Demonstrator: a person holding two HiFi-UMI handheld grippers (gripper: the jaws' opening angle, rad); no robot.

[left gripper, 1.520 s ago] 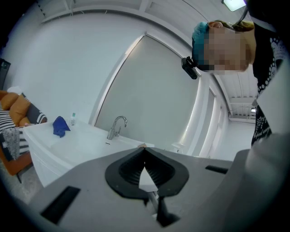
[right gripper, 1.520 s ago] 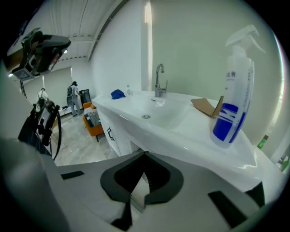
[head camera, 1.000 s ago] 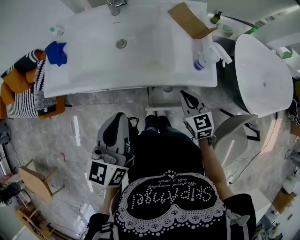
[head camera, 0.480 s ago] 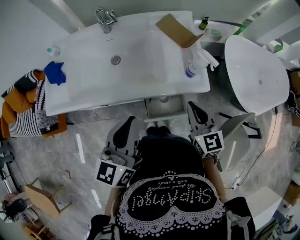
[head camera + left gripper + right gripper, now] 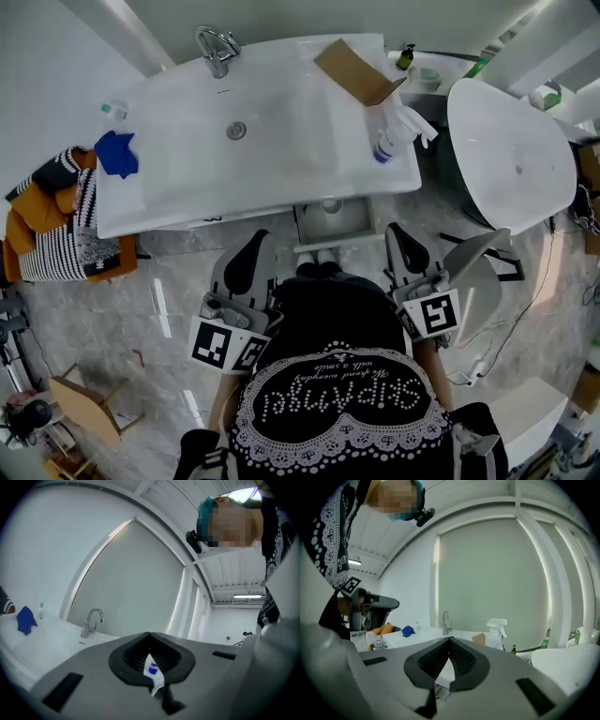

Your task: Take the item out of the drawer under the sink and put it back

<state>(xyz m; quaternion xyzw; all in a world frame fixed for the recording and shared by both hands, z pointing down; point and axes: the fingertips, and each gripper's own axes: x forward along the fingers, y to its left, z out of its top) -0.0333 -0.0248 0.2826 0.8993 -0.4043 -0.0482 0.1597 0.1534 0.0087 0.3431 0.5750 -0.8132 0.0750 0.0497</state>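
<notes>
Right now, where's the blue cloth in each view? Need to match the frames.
Head view: blue cloth at left, on the left end of the sink counter.
Left gripper view: near the left edge, left of the faucet.
Right gripper view: left of centre.
Shared landmark: the faucet.

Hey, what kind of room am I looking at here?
Most likely a bathroom: a white sink with a chrome faucet, a spray bottle on its edge, and what looks like a freestanding bathtub beside it.
</notes>
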